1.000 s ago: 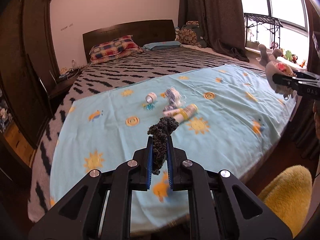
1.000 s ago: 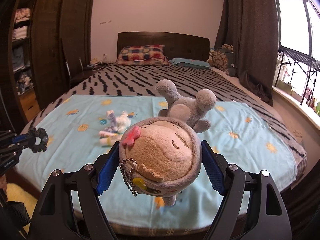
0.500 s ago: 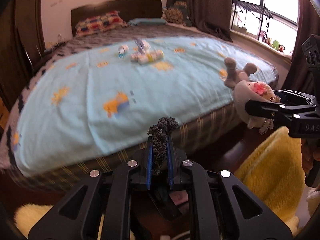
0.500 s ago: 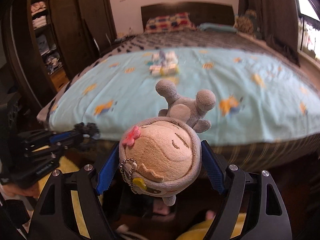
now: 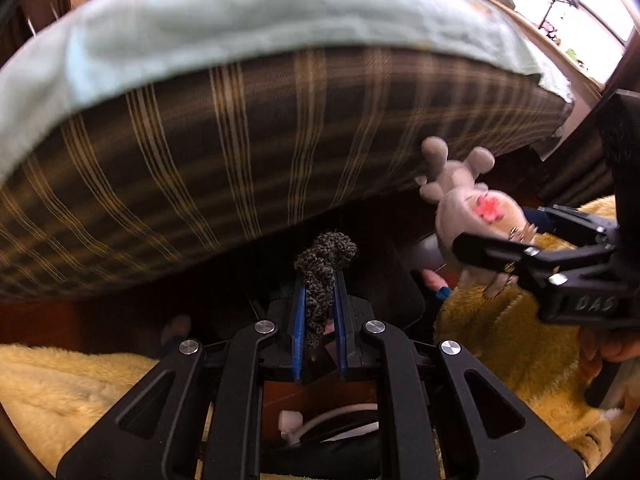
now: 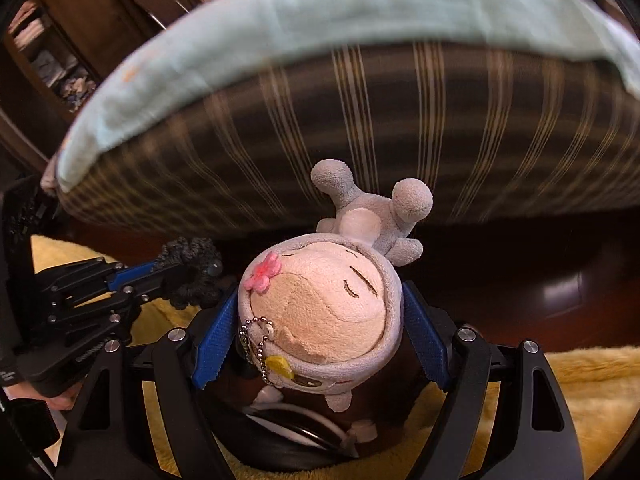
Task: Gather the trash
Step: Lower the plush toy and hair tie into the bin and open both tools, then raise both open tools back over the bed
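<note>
At lower centre of its view, the left gripper (image 5: 319,304) was clamped on a dark scrunchie (image 5: 325,260) below the striped bed side (image 5: 224,152). The right gripper (image 6: 320,328) squeezed a grey plush doll (image 6: 324,320) at centre frame, above yellow fleece (image 6: 580,380).

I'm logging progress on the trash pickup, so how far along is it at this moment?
Mid-carry. The left gripper is shut on a dark scrunchie, and the right gripper is clamped on a plush doll; both are held low beside the bed, over a yellow rug. Neither item is dropped off yet. No bin is clearly visible.
</note>
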Demonstrator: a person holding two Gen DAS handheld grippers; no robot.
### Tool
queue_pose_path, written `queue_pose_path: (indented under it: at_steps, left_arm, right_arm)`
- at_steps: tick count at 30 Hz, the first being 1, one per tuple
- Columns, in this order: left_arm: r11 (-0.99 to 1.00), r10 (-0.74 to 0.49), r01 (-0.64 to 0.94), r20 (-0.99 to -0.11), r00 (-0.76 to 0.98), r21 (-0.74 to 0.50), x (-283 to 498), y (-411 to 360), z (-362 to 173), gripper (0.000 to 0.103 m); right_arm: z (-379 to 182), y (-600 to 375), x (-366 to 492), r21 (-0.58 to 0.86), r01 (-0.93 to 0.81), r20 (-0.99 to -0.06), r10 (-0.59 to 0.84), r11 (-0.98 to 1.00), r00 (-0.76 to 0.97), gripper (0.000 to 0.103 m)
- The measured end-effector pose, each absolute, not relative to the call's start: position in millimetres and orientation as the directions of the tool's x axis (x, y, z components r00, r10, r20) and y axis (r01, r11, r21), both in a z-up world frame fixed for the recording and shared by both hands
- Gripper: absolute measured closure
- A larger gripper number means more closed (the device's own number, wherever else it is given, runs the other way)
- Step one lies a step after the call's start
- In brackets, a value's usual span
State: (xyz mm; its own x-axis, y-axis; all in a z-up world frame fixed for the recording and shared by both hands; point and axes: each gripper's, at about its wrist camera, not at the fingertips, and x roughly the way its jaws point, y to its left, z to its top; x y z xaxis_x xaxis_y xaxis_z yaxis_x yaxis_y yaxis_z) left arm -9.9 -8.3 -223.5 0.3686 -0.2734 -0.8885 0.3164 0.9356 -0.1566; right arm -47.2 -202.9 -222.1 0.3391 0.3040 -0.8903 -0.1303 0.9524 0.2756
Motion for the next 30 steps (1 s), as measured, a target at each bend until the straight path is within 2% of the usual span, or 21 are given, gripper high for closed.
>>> queue_pose_path:
  at_steps: [6,15,21,28,30]
  left_arm:
    - [0.935,-0.283,0.291,-0.92,0.269,-0.203,3,-10,-261,0.092]
    - [0.926,-0.302,0.301,-0.924,0.236,-0.226,4,-9,-292,0.091]
    - [0.928,-0.3,0.296,-0.925,0.234,-0.227,3,-8,-295,0.086]
    - [0.931,-0.294,0.292,-0.926,0.239,-0.22,3,-4,-293,0.072]
    - [0.932,-0.287,0.292,-0.927,0.242,-0.212,3,-3,-291,0.071]
  right_arm:
    - [-255,-195,-37,0.282,-0.093,-0.909,0.297,0.955,0.291,0.024]
    - [-286,-195,-36,0.28,-0.068,-0.922,0.288,0.958,0.258,0.024]
    - [-283,-195,-34,0.286,-0.07,-0.918,0.294,0.956,0.266,0.022]
    - [-272,-189,-23,0.287,-0.072,-0.915,0.295,0.955,0.276,0.017]
    - [-270,-188,-21,0.286,-0.07,-0.915,0.294,0.956,0.277,0.017]
